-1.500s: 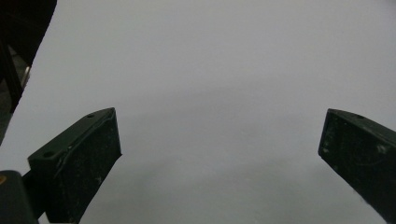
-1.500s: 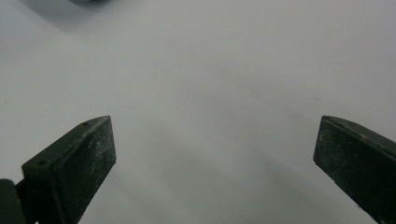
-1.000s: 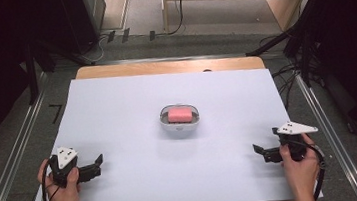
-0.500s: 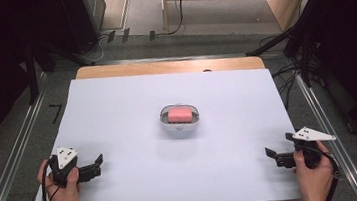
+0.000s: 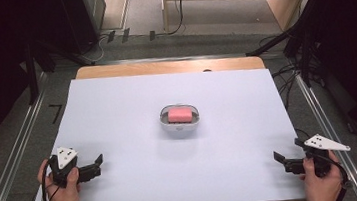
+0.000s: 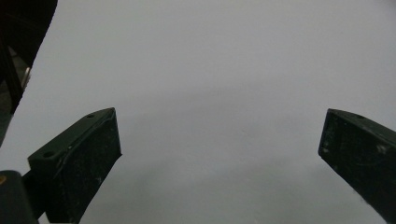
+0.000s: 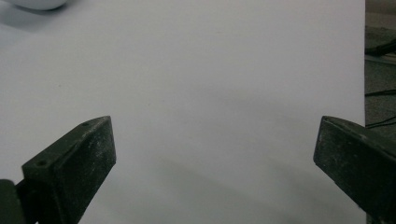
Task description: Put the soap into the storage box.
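A white bowl (image 5: 179,121) is seen at the middle of the surface (image 5: 117,107), and a pink block (image 5: 180,114) lies inside it. What the block is made of cannot be made out from the high view. In the right gripper view a sliver of the bowl (image 7: 35,3) is cut off by the top left corner of the frame.

No brand, label or legible writing is found on the bowl, the block or the white sheet that covers the surface. A dark mark on the floor just left of the surface cannot be read with certainty.

The left claw (image 5: 97,163) is held low over the near left corner of the sheet, gripped by the left hand (image 5: 61,193), and points toward the right. Its jaws are spread wide in the left gripper view (image 6: 219,154), with bare sheet between them; nothing is grasped.

The right claw (image 5: 279,159) is held at the near right edge of the sheet by the right hand (image 5: 320,181) and points left. Its jaws are likewise parted wide in the right gripper view (image 7: 215,154), and nothing is held. Whether either claw touches the sheet cannot be told. Both claws are well apart from the bowl.
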